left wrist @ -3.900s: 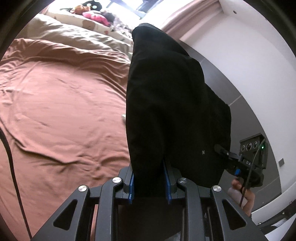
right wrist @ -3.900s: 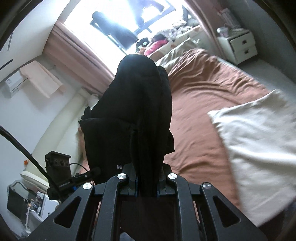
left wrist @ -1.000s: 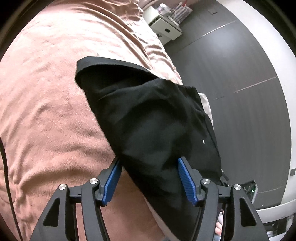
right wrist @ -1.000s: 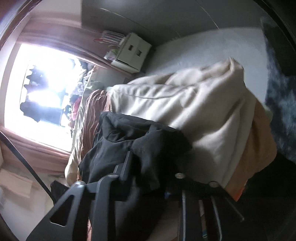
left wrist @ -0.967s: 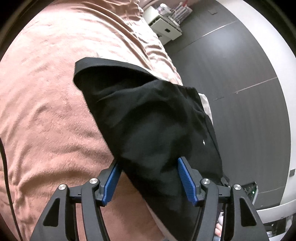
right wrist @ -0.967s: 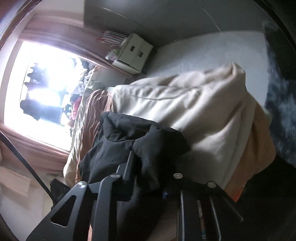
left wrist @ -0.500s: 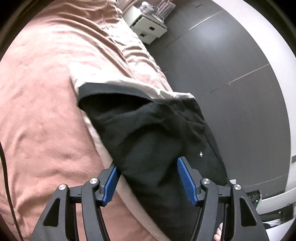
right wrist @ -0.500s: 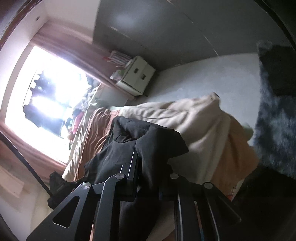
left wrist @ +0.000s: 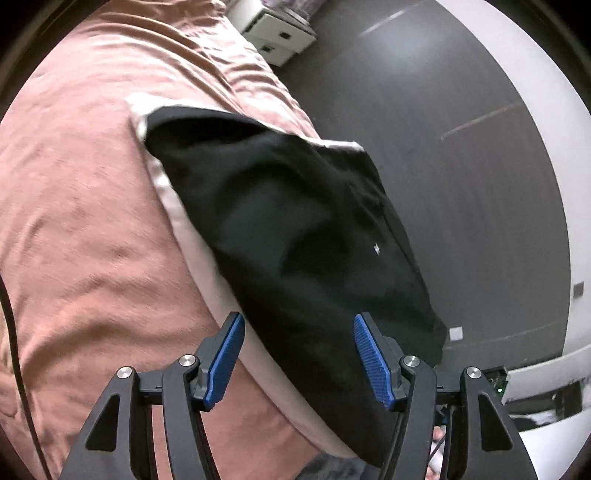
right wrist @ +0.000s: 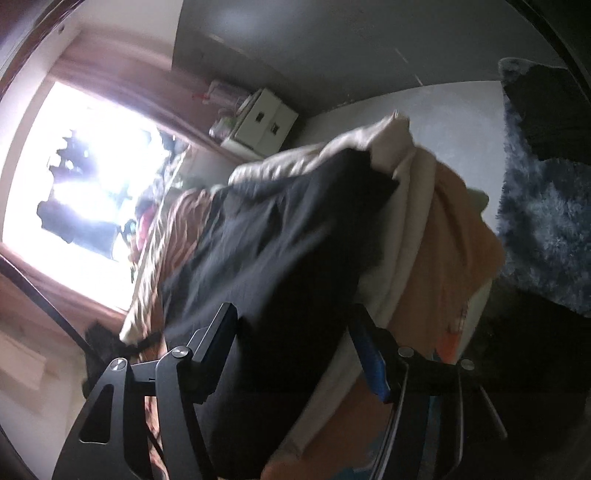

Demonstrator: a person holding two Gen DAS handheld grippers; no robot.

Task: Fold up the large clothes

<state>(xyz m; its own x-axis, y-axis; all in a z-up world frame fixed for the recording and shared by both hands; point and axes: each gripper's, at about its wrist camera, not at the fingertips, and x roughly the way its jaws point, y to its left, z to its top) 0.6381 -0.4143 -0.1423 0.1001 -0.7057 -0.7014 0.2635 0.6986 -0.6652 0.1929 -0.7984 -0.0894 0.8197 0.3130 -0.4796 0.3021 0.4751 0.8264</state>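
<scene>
- In the left wrist view we see the left gripper (left wrist: pixel 299 354) with its blue-padded fingers (left wrist: pixel 226 357) spread wide, nothing pinched between them.
- The black garment (left wrist: pixel 295 229) lies folded ahead of those fingers, resting on a cream folded cloth (left wrist: pixel 173 206) whose pale edge shows along the garment's left side and at its far corner.
- Both lie near the edge of the bed, on the pinkish-brown bedspread (left wrist: pixel 81 206). The near end of the garment reaches in between the two fingers, but we see no pad pressing on it.
- Beyond the bed edge we see a dark grey floor (left wrist: pixel 461 147) and a white bedside cabinet (left wrist: pixel 273 31) at the top.
- In the right wrist view the picture is blurred and tilted. The right gripper (right wrist: pixel 291 339) stands with its jaws apart; they have just been opening, and the black garment (right wrist: pixel 280 258) lies between them, no longer clamped.
- Here the garment sits on the cream folded cloth (right wrist: pixel 402 184), with an orange-brown cover (right wrist: pixel 458 236) beside it toward the bed's edge.
- We also see a bright window (right wrist: pixel 81 173), the white bedside cabinet (right wrist: pixel 264 123), and a dark shaggy rug (right wrist: pixel 539 221) on the floor at the right.
</scene>
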